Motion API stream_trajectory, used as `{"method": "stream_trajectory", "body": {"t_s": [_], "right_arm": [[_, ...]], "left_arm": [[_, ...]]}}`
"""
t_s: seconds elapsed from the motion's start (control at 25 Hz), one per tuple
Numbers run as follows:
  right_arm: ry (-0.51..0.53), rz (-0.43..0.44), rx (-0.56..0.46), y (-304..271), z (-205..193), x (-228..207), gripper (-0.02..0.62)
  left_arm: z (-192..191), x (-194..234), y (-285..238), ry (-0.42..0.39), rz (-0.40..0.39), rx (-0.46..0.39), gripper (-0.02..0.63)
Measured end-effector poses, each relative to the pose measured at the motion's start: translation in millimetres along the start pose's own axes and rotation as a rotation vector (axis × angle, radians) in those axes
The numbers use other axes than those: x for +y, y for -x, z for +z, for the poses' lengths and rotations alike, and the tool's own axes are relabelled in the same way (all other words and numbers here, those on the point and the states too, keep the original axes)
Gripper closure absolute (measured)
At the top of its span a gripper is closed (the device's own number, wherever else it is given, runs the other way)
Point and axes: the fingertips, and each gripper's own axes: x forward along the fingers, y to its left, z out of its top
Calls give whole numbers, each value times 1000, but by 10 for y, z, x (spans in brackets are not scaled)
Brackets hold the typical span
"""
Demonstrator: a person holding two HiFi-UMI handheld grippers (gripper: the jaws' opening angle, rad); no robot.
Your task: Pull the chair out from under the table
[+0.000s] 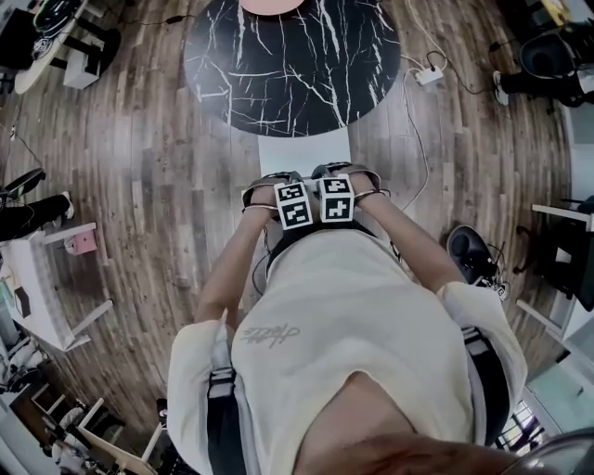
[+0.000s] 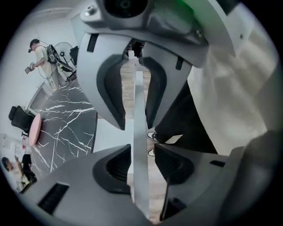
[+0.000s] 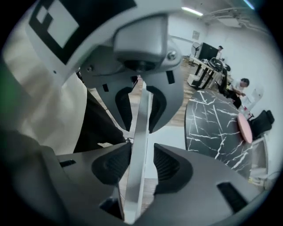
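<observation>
A white chair has its seat partly tucked under the round black marble table. Both grippers point down at the chair's back, side by side, in front of the person's body. My left gripper straddles the thin white top edge of the chair back. Its pads stand on either side with narrow gaps, so it is open. My right gripper straddles the same edge facing the left one, with its pads apart from the slat.
A pink round object lies on the table's far side. A power strip with cables lies on the wooden floor at the right. White desks stand at the left, and a dark office chair at the right.
</observation>
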Motion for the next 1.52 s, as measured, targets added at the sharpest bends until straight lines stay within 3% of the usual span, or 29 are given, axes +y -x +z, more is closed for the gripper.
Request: {"method": "stream_trajectory", "body": {"t_s": [0.12, 0.64, 0.96, 1.52], "right_arm": [[56, 19, 52, -174, -46, 56, 420], [81, 74, 90, -454, -155, 150, 424], [83, 30, 117, -471, -169, 75, 492], [-33, 17, 86, -473, -159, 90, 509]], "left_arm": [[1, -4, -107, -16, 7, 7, 423], [-64, -32, -386, -44, -16, 28, 430], [-61, 70, -395, -27, 37, 10, 512], [-61, 38, -403, -4, 15, -15, 517]]}}
